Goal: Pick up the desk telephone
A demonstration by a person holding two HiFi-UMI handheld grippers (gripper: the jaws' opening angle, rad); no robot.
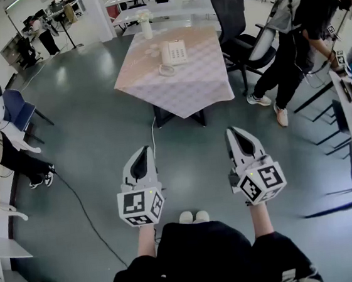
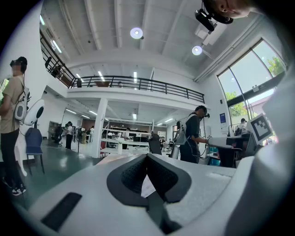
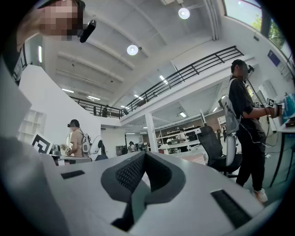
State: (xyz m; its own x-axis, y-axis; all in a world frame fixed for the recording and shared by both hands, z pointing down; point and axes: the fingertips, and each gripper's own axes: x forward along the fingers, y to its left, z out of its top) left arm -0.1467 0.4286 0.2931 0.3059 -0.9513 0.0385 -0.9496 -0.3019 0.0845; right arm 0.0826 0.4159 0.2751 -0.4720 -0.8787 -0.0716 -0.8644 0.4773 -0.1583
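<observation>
Jaws pressed together and empty on left gripper (image 1: pixel 142 164) and right gripper (image 1: pixel 240 141), far from telephone (image 1: pixel 174 52), risk knocking it across the worktop (image 1: pixel 188 85) unless opened.

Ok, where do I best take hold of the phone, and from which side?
Probably by its long side edges, one claw each, from the near side: the phone lies flat, likely too wide for one claw, with its cord at the near end. Left claw and right claw are shut; open them first.

Glossy grey-green floor (image 1: pixel 100 139); clothed table (image 1: pixel 195 87); black office chair (image 1: pixel 230 4); mezzanine railing (image 2: pixel 138 84); tall bright windows (image 2: pixel 246 85).
</observation>
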